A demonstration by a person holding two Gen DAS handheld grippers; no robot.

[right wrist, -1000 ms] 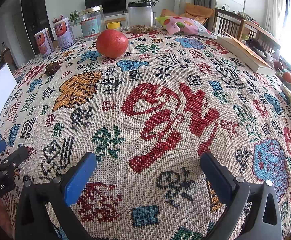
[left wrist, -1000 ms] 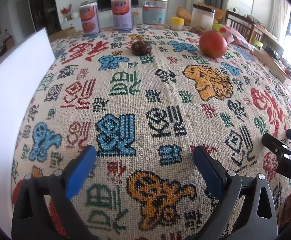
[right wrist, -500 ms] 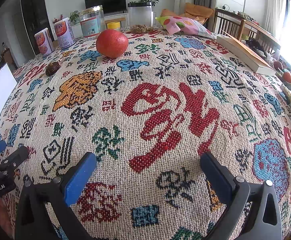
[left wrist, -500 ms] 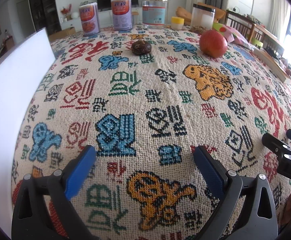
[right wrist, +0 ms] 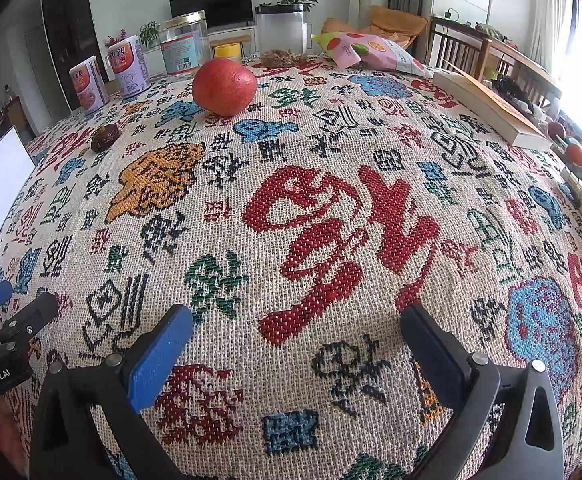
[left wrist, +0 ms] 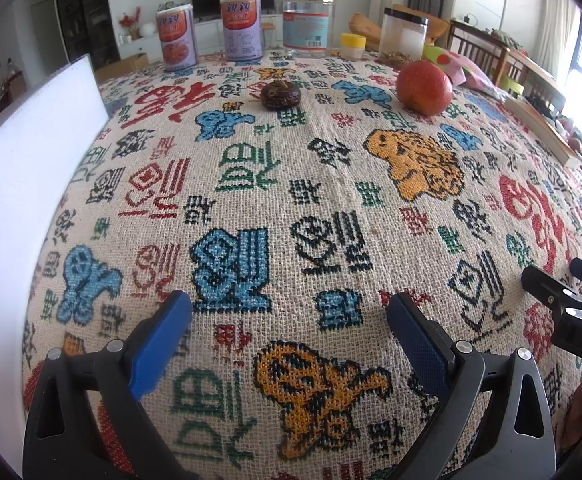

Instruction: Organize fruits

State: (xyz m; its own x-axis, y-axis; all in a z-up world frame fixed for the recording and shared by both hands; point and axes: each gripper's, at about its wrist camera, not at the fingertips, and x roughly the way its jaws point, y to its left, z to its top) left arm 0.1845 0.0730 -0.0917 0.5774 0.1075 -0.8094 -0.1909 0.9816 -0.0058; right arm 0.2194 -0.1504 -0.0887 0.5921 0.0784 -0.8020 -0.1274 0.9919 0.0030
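We hold both grippers low over the near part of a table covered with a patterned woven cloth (left wrist: 331, 184).

At far left, well outside the left gripper's left finger, a white board (left wrist: 31, 168) stands along the table edge. The left gripper (left wrist: 289, 322) has its blue-padded fingers (left wrist: 159, 344) spread apart, with only cloth between them. Far ahead of these fingers, roughly in line with the gap, lies a small dark brown wrinkled fruit (left wrist: 280, 95). Ahead and past the right finger sits a large red fruit (left wrist: 424, 87), well apart from the dark one. Beyond both, at the far edge, stand two cans (left wrist: 210, 34) and a clear jar (left wrist: 306, 24).

The right gripper (right wrist: 297, 330) is likewise released, its fingers (right wrist: 435, 350) wide apart over bare cloth. Far ahead and toward its left finger sits the red fruit (right wrist: 224, 86); the dark fruit (right wrist: 105, 138) lies further left. Ahead to the right lie a snack bag (right wrist: 371, 53) and a book (right wrist: 487, 108).
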